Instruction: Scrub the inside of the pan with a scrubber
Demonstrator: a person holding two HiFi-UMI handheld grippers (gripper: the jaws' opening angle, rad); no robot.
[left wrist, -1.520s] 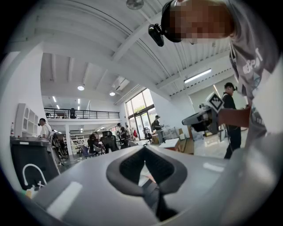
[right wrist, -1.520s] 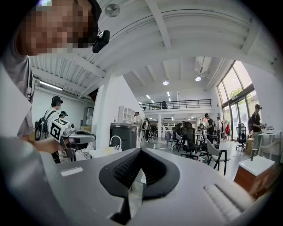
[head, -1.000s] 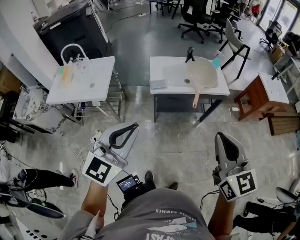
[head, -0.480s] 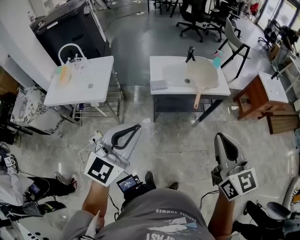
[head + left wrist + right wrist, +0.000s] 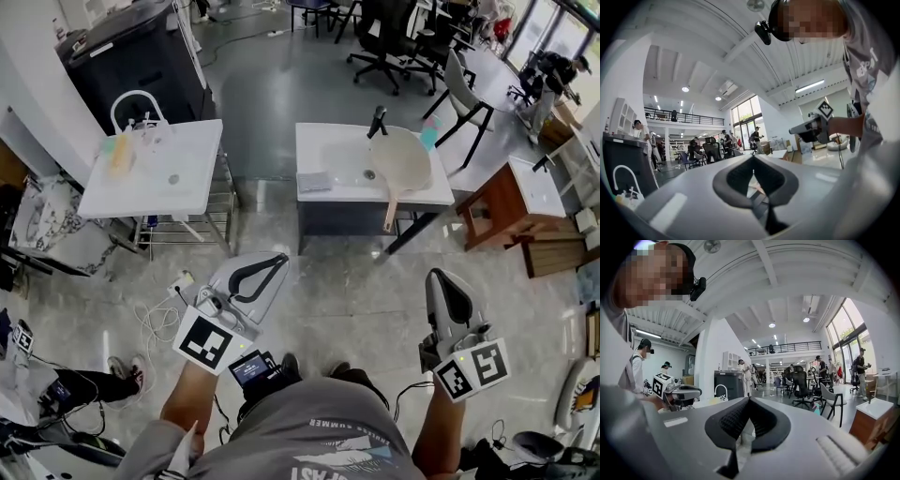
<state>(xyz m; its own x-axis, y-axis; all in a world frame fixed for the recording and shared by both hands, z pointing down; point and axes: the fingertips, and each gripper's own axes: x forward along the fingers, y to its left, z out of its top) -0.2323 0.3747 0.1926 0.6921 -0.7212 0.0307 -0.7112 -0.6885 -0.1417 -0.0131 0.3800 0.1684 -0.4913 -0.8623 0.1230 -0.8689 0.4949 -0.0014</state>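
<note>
Fingers (image 5: 731,180) of the left gripper (image 5: 278,255) and right gripper (image 5: 438,276) are pressing together, gripping nothing. The pan (image 5: 401,161) is lying on the far surface (image 5: 323,139), well apart from both; the grey pad (image 5: 315,181) left of it, probably the scrubber, is lying untouched, so all scrubbing is waiting.

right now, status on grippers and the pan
Left gripper and right gripper both shut, empty. Pan on the sink unit ahead, untouched. Only bare floor between.
</note>
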